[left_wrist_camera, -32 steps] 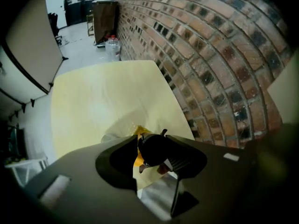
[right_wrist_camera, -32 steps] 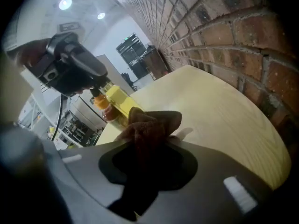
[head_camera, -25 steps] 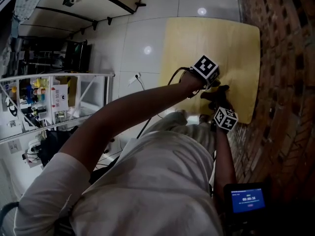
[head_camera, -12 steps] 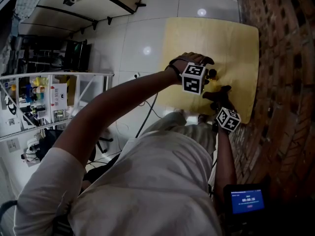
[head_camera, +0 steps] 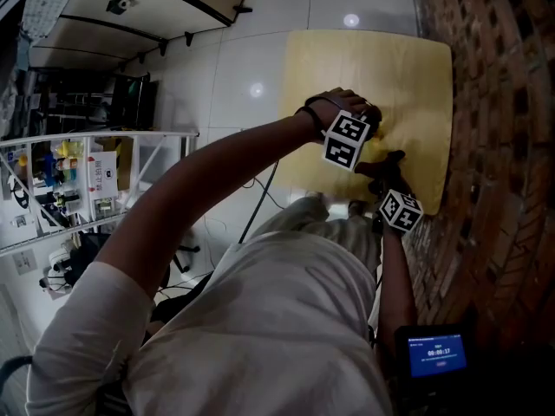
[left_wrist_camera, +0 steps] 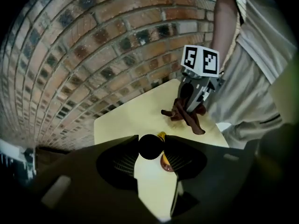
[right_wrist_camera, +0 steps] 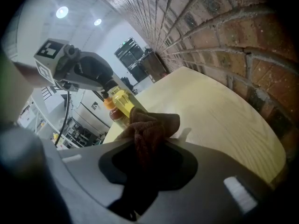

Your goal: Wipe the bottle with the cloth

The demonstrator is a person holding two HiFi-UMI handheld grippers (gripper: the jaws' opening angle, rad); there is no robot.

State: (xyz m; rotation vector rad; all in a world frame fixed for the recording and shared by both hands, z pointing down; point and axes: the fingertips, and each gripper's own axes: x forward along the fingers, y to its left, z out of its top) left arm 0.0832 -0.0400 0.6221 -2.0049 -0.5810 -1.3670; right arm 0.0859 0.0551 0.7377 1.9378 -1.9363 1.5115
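**Step in hand: steady the bottle, then bring the cloth to it.**

The left gripper (left_wrist_camera: 150, 147) points steeply down over the bottle (right_wrist_camera: 122, 101). The bottle stands on the yellow table (right_wrist_camera: 219, 115), left of centre in the right gripper view and at lower centre in the left gripper view. The left jaws have just been closing. The bottle's dark top sits between them and the pads appear to bear on it, so the bottle is judged to be held from above.

The right gripper (right_wrist_camera: 142, 146) is clamped on the brown cloth (right_wrist_camera: 152, 125), which bunches up ahead of its jaws. In the left gripper view the cloth lies up and to the right of the bottle, near it but apart from it.

Procedure, as judged:
- Confirm that the top hold is firm before contact. A narrow grip at the top lets the bottle pivot under a sideways push.
- Present the loose bunch of cloth to the bottle wall, not the jaw tips.
- Stroke along the body with light pressure.
- Keep strokes clear of the brick wall (left_wrist_camera: 93, 45) beside the table.
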